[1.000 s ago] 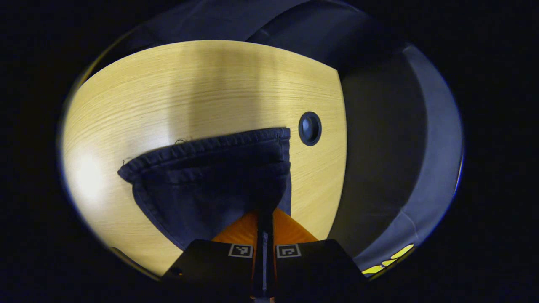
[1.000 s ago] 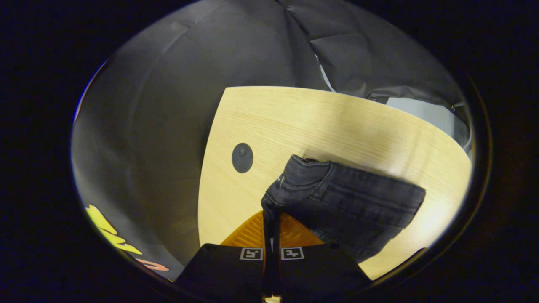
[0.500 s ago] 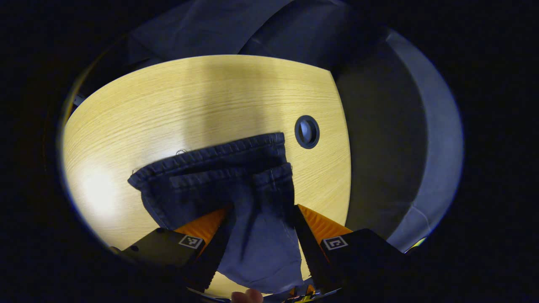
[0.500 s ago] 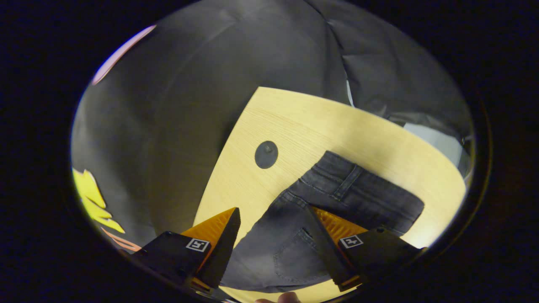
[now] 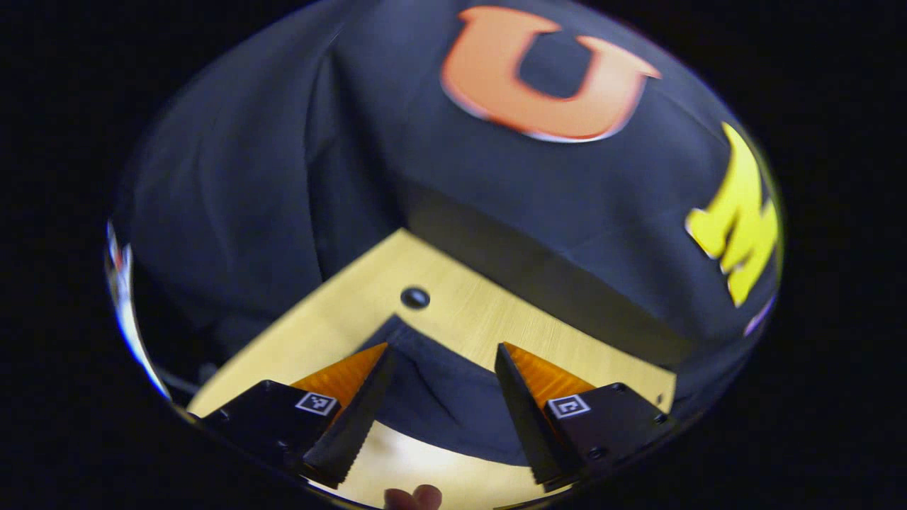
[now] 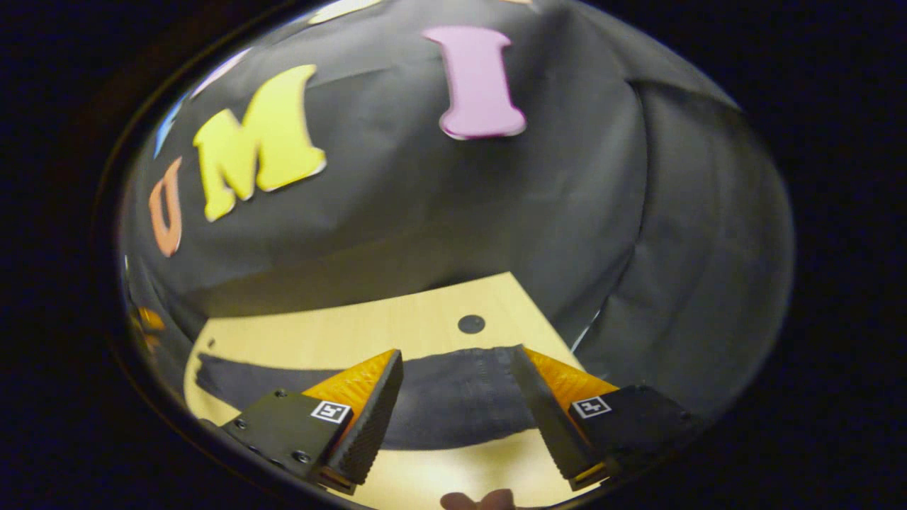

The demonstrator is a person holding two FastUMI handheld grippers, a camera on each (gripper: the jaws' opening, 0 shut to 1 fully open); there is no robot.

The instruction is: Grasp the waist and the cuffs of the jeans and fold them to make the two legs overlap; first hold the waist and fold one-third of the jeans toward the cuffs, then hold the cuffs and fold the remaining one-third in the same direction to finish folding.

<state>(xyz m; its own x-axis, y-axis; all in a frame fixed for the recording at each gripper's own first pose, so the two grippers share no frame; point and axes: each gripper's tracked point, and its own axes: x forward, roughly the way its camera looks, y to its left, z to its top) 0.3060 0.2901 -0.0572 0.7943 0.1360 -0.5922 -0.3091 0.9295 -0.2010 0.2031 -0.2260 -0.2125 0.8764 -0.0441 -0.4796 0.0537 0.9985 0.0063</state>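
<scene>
Left gripper: jaws spread wide, nothing between them, lifted clear of the jeans. In the left gripper view the dark denim lies flat on the light wood worktop, directly ahead of and below the jaw gap, with one corner of the cloth pointing away from the jaws toward a small round dark grommet just past it. A fingertip pokes in at the bottom edge, behind the jaws. Right gripper: jaws also wide apart, holding nothing, apart from the fabric. In the right gripper view the jeans run as a dark band across the gap between the jaws and carry on past the left-hand finger toward the worktop edge. A second round dark grommet sits on the wood just beyond the band, ahead of the gap. Another fingertip shows at the bottom, behind the jaws. Cannot tell from these views how many layers the denim is in. Black booth wall rises behind the worktop in both views.
</scene>
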